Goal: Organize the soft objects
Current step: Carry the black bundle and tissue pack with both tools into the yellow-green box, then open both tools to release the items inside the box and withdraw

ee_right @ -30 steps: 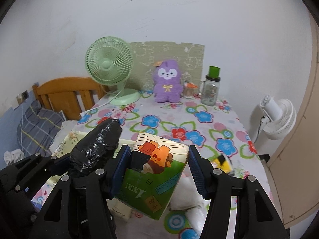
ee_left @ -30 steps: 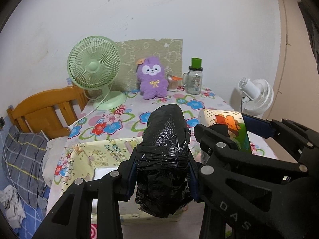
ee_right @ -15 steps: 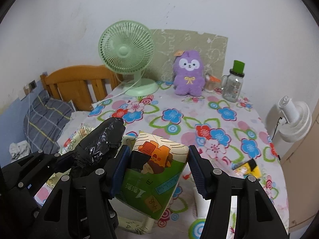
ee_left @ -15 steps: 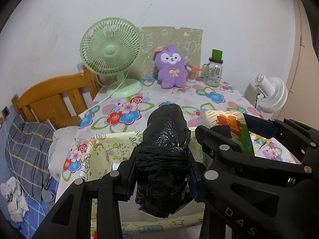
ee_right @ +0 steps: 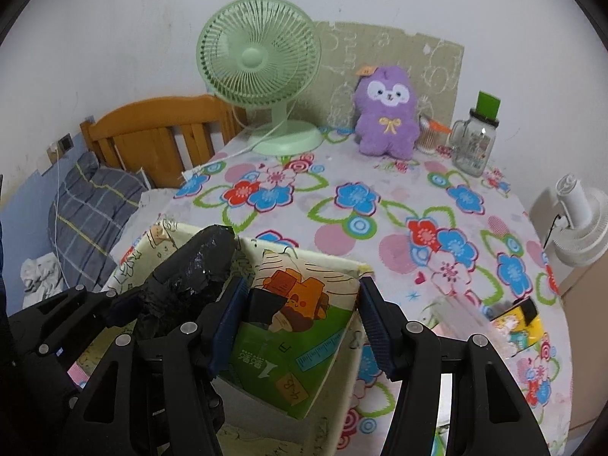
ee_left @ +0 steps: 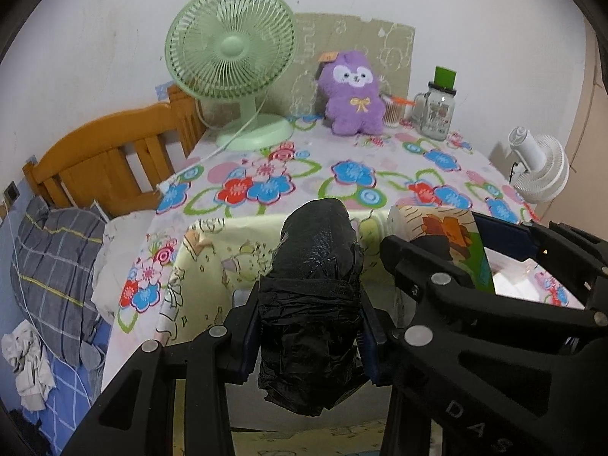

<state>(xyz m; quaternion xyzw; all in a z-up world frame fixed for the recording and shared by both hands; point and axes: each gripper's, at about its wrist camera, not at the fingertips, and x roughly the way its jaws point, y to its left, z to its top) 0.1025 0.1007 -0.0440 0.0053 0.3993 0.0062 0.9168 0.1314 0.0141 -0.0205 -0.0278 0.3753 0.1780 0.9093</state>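
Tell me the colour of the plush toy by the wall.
Purple with a white face; clearest in the right wrist view.

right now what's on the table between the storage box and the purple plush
Nothing: only bare flowered tablecloth lies between the box and the plush, clearest in the right wrist view.

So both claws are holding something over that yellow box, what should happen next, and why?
Probably lower both a little further into the yellow cartoon box. The left gripper is clamped on the black plastic bundle, the right gripper on the tissue pack, and both hang above the box opening, not yet inside.
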